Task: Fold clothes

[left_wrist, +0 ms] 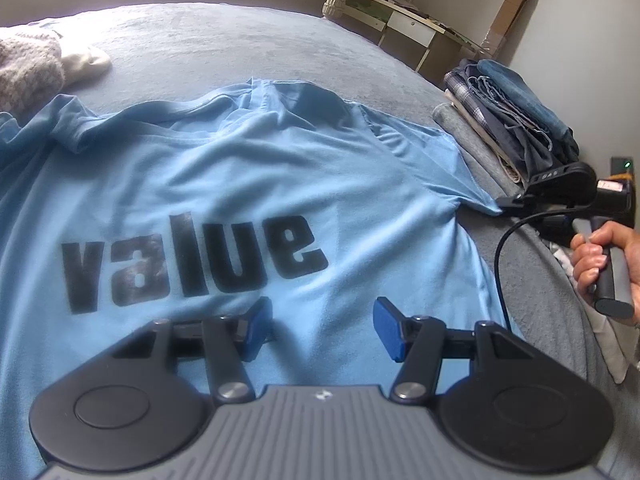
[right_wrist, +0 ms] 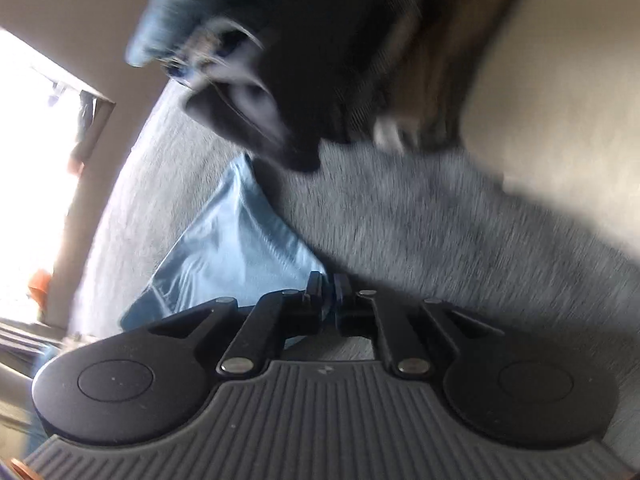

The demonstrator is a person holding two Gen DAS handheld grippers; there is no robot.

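A light blue T-shirt with black "value" lettering lies spread on the grey bed cover, collar at the far side. My left gripper hovers open over the shirt's lower middle, empty. My right gripper is at the shirt's right sleeve, held by a hand. In the blurred right wrist view, my right gripper is shut on the blue sleeve.
A stack of folded dark and denim clothes sits at the bed's right edge, also in the right wrist view. A knitted grey garment and white cloth lie far left. A desk stands beyond the bed.
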